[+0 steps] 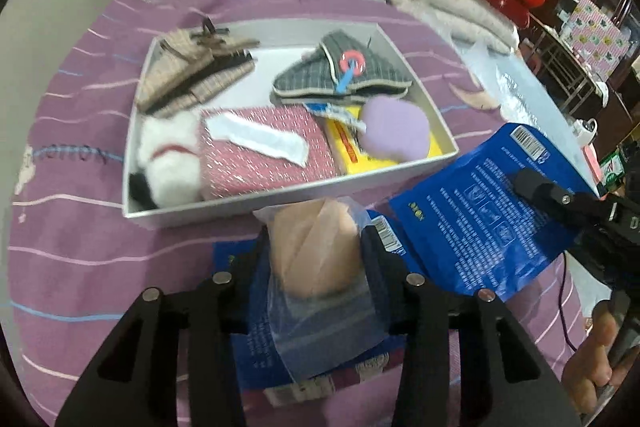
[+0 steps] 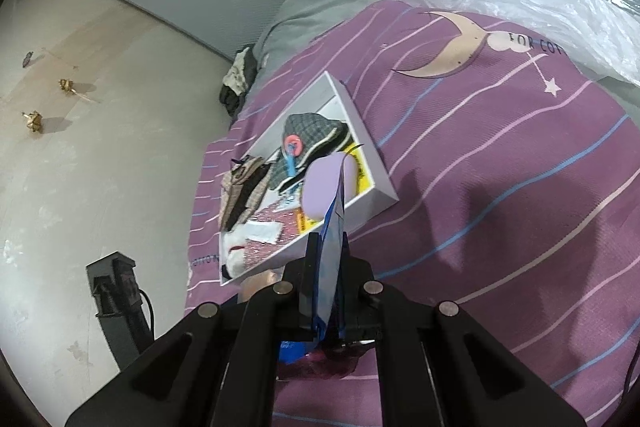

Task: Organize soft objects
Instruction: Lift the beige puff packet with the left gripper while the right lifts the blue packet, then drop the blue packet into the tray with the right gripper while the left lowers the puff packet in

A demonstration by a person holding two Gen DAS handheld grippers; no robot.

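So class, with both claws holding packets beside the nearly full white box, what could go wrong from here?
1. The white box looks nearly full, so another packet may slide off the purple sponge.
2. The left claw squeezes the slippery clear bag; it might slip.
3. The right claw pinches only the blue packet's edge, so it may swing or drop.

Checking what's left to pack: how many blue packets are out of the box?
2. One blue packet is pinched in the right gripper, lifted beside the white box. The other lies on the bedspread under the clear-bagged beige item held by the left gripper. More may be hidden.
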